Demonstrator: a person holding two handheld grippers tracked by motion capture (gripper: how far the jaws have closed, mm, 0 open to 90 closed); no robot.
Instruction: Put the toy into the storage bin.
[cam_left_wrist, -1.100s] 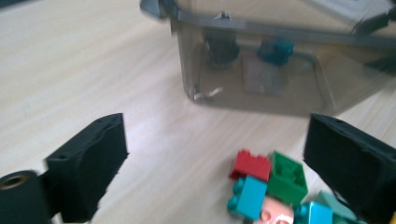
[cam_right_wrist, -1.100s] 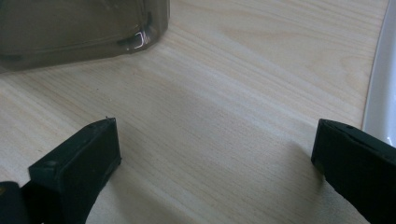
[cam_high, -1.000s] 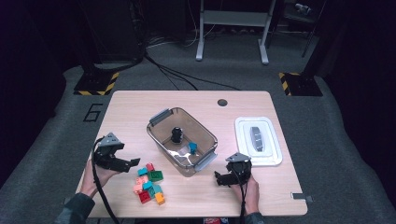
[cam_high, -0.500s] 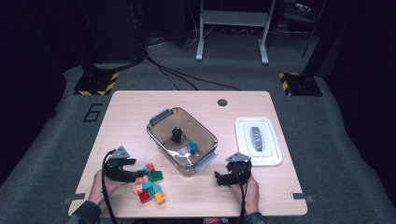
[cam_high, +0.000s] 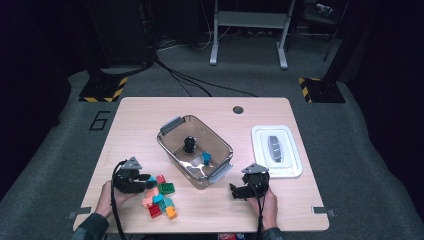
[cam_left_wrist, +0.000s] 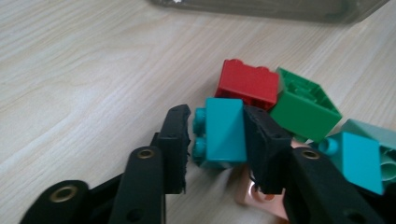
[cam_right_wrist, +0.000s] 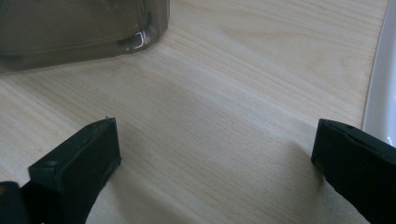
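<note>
My left gripper (cam_left_wrist: 215, 135) sits low over the pile of bricks near the front left of the table (cam_high: 150, 120), and its two black jaws stand on either side of a teal brick (cam_left_wrist: 220, 133), pads pressing its flanks, so I have it clamped. The brick lies tipped on its side: its studs point toward the left jaw in the left gripper view, and its long axis runs away from me, in line with the jaws. Just beyond it lies a red brick (cam_left_wrist: 248, 84), touching a green brick (cam_left_wrist: 303, 105) on the right; a peach brick (cam_left_wrist: 261, 198) lies beneath the jaws. My right gripper (cam_right_wrist: 212, 149) rests on bare wood with its jaws spread wide, holding nothing, between the clear bin (cam_high: 172, 145) and the white lid (cam_high: 292, 172).
</note>
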